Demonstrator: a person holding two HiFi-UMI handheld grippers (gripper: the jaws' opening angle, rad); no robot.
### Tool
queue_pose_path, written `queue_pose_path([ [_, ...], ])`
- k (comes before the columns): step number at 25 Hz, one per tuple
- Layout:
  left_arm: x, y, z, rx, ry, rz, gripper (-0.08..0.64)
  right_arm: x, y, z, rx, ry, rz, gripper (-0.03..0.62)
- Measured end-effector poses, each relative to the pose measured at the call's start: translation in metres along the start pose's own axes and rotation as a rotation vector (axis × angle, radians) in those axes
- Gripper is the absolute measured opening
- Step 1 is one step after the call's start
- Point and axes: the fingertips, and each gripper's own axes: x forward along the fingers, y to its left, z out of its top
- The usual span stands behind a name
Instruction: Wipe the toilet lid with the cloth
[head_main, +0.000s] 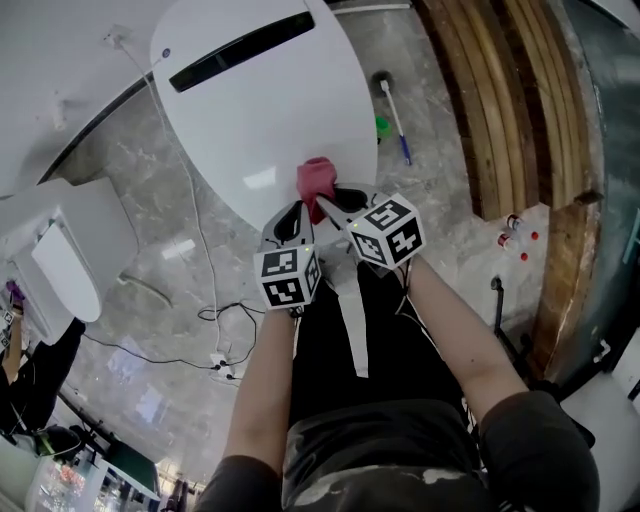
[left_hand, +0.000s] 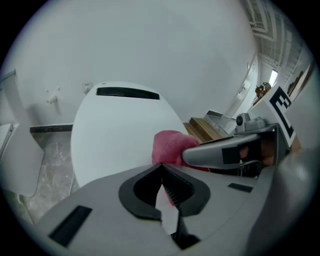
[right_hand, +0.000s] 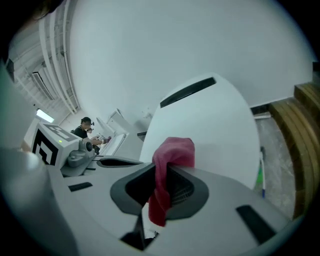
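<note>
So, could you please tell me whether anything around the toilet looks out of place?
A loose white cable trails across the grey marble floor left of the white oval toilet lid and tangles near a plug block, a likely trip hazard. Small red-capped bottles sit beside the brown wooden planks. The lid itself shows no marks.

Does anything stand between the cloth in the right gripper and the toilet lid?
Nothing visible. The pink cloth, clamped in the right gripper, is at the near edge of the toilet lid; the shut left gripper sits alongside.
</note>
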Motion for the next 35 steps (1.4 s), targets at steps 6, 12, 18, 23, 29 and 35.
queue_pose_path([
  [6,-0.051,0.092,-0.023,-0.043,-0.016,0.094,0.008,0.069,0.072,-0.017,-0.059,0.054,0.064,0.043],
  [12,-0.084,0.134,-0.049,-0.065,-0.014,0.094,0.008,0.106,0.09,-0.033,-0.045,0.08,-0.009,0.043],
  [18,-0.086,0.123,-0.065,-0.058,0.013,0.033,0.008,0.086,0.07,-0.058,-0.031,0.124,-0.107,0.043],
  [23,-0.069,0.086,-0.065,-0.036,0.035,-0.02,0.008,0.046,0.028,-0.075,-0.004,0.137,-0.175,0.043],
  [29,-0.049,0.045,-0.052,-0.009,0.045,-0.047,0.008,0.0,-0.036,-0.072,0.056,0.104,-0.25,0.043],
  [35,-0.026,0.016,-0.034,-0.004,0.041,-0.041,0.008,-0.029,-0.091,-0.049,0.074,0.067,-0.289,0.043],
])
